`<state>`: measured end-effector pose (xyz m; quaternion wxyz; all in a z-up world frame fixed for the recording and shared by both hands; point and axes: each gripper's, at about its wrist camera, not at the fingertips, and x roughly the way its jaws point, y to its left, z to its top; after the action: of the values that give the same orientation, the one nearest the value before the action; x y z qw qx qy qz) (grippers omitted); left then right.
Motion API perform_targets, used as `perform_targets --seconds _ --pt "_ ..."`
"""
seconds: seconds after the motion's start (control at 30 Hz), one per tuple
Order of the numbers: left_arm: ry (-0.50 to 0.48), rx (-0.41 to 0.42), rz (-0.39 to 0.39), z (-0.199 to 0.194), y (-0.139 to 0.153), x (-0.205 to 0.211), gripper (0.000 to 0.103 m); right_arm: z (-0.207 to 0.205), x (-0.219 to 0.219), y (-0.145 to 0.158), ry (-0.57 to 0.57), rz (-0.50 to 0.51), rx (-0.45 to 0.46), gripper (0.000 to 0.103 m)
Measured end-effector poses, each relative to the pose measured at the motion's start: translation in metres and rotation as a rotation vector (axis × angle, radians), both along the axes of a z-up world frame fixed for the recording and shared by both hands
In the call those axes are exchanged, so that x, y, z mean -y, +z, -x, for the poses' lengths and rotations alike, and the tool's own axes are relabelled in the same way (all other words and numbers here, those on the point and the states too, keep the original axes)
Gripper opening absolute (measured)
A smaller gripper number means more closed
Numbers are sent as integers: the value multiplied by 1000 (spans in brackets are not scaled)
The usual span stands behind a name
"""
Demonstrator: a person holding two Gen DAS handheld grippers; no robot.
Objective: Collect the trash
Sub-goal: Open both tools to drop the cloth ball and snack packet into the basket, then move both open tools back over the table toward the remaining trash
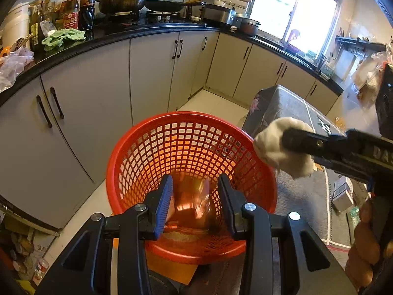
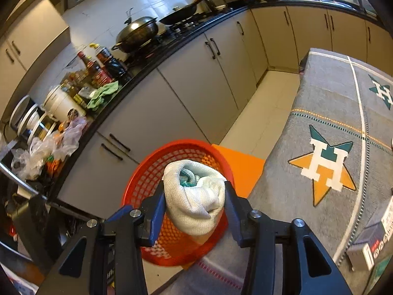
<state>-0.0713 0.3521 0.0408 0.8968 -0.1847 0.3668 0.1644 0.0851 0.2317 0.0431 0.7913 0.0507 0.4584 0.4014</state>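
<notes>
Between my right gripper's (image 2: 195,211) fingers (image 2: 157,211) sits a wad of white cloth (image 2: 196,196) with a bit of teal fabric tucked into its top; both pads press its sides, so I am gripping it. It hangs just above the rim of the red mesh basket (image 1: 172,152), on the side nearest the table. From the left wrist camera the same wad (image 1: 280,147) shows over the basket's right edge, clamped at the tip of the right gripper (image 1: 294,142).

My left gripper (image 1: 194,206) points down into the basket. Something shiny and crinkled, orange-tinted and blurred (image 1: 194,199), fills the space between its fingers (image 1: 164,201). I read it as a wrapper, and the pads appear to be closed on it, though the blur leaves the contact uncertain. Below it, on the basket's bottom, lies a pale patch (image 1: 179,237) that I cannot identify.

The basket stands on the tiled floor, partly over a flat orange sheet (image 2: 235,167). Just beside the basket is the table under its grey cloth with star emblems (image 2: 326,164). Across the floor from the basket run grey cabinets (image 1: 81,123) under a black counter that carries sauce bottles (image 1: 78,7), a green rag (image 1: 63,38) and a lidded wok (image 1: 124,0).
</notes>
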Motion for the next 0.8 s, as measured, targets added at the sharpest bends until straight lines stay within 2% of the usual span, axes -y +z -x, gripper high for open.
perform_targets --seconds 0.1,0.13,0.33,0.53,0.8 --pt "-6 3 -14 -1 0 2 55 -11 0 -8 -8 -14 -35 60" --pt "0 14 -19 1 0 3 58 -14 1 -10 -11 -20 -43 60" --pt "-3 37 -24 5 3 8 59 -18 15 0 -28 -67 -31 60" --pt "-9 66 -42 13 13 18 62 -4 21 17 -14 -82 7 63" --pt "4 96 -26 29 22 22 63 11 32 26 11 -111 17 64"
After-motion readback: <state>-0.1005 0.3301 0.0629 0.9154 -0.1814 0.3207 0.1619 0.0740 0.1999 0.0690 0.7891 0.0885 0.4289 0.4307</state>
